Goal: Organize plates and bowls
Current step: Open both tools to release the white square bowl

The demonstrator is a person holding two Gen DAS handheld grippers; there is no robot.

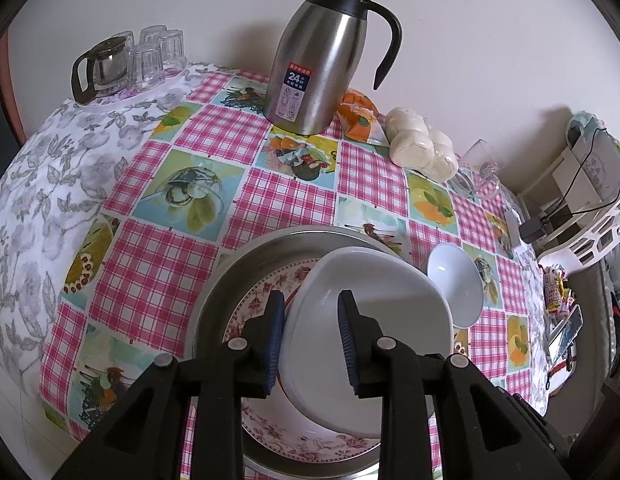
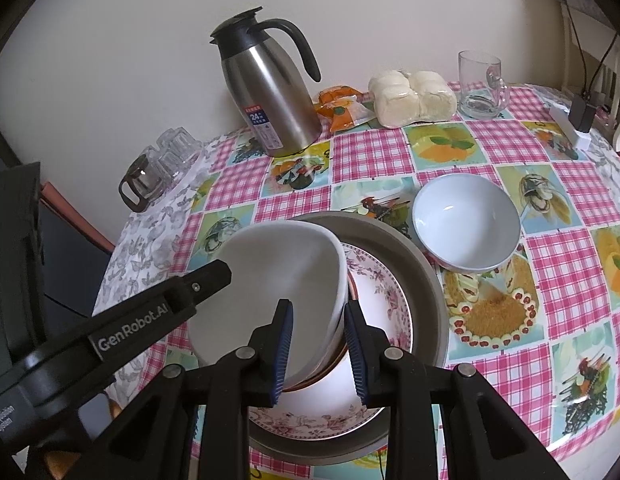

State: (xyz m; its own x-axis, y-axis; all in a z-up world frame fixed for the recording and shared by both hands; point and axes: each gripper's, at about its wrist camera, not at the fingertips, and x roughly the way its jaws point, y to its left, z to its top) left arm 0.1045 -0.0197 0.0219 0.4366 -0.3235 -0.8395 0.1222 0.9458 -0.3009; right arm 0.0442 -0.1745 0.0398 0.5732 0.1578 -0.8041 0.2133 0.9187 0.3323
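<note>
A large white bowl [image 1: 369, 332] is tilted over a floral plate [image 1: 270, 436] that lies in a metal dish [image 1: 230, 276]. My left gripper [image 1: 310, 344] straddles the bowl's left rim; its fingers [image 1: 276, 340] are close to the rim with a small gap, so the grip is unclear. In the right wrist view my right gripper [image 2: 319, 354] straddles the right rim of the same bowl [image 2: 278, 288], jaws a little apart. The floral plate [image 2: 385, 292] and metal dish [image 2: 425, 276] lie beneath. A second white bowl [image 2: 465, 222] stands on the table to the right, also in the left view [image 1: 455, 288].
A steel thermos jug [image 1: 325, 60] stands at the back centre. A glass teapot with upturned glasses [image 1: 126, 64] sits back left. Wrapped buns [image 1: 421, 148], an orange packet [image 1: 357, 116] and a glass mug [image 2: 479, 84] are back right. A charger and cables [image 2: 577, 120] lie far right.
</note>
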